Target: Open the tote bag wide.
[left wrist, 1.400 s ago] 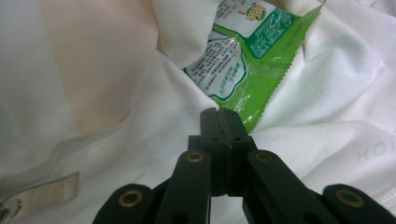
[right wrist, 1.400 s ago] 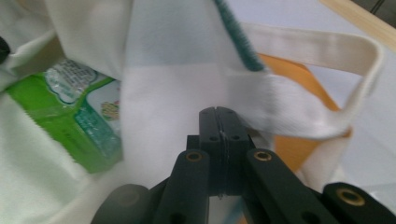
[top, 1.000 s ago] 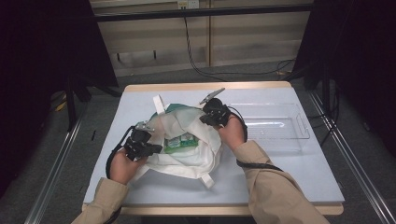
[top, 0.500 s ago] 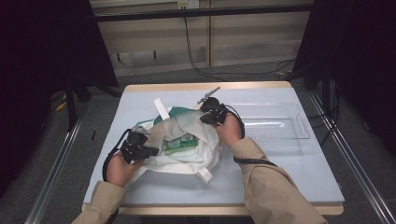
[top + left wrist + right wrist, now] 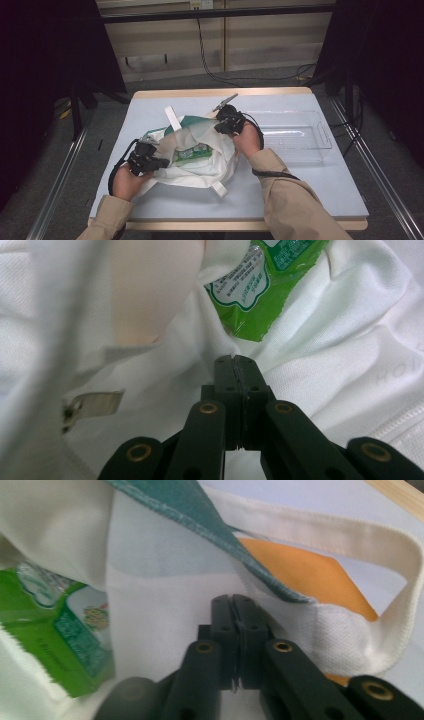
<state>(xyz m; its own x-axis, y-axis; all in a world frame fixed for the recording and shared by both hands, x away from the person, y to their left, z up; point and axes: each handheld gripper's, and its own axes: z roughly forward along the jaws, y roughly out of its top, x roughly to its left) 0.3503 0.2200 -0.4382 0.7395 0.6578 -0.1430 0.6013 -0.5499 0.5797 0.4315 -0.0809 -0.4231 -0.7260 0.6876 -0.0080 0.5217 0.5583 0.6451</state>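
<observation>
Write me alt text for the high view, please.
A person holds open a white cloth bag on a table with a left hand-held gripper and a right hand-held gripper. Green packets lie inside; a clear tray sits beside it.

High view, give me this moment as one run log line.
left gripper: shut on white cloth tote bag | right gripper: shut on bag rim | green packet: inside

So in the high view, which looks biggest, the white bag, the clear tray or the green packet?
1. White bag and clear tray: they look much alike, and the tray lies farther from the camera, so I won't rank them.
2. Green packet, half hidden inside the bag, clearly smallest.
</observation>
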